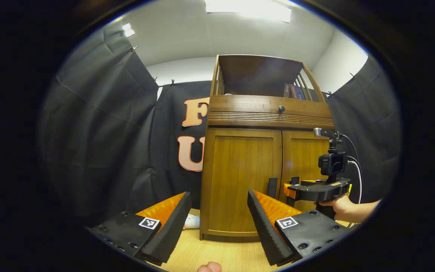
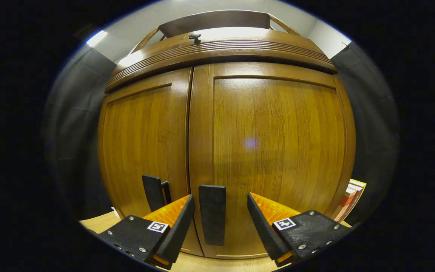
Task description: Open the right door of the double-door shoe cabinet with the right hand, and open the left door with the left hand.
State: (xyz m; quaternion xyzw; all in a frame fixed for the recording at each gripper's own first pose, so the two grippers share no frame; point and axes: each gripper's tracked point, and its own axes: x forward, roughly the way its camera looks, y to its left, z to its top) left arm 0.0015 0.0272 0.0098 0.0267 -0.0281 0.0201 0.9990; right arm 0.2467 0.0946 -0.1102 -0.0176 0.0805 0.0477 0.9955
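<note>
The wooden shoe cabinet stands with both doors closed. In the left gripper view, its left door (image 1: 236, 177) and right door (image 1: 306, 158) lie ahead, each with a dark upright handle near the middle seam. My left gripper (image 1: 217, 223) is open, well short of the cabinet, with nothing between its fingers. A hand holds my right gripper (image 1: 291, 189) close to the right door. In the right gripper view, my right gripper (image 2: 219, 223) is open, and the right door handle (image 2: 212, 219) stands between its fingers without touching them. The left door handle (image 2: 153, 192) is just to the left.
A drawer with a dark knob (image 1: 281, 109) runs above the doors, under an open shelf holding books (image 1: 293, 91). More books (image 2: 349, 200) lean beside the cabinet's right side. A small pale object (image 1: 192, 221) lies on the wooden floor (image 1: 221, 253) left of the cabinet. Black cloth walls surround it.
</note>
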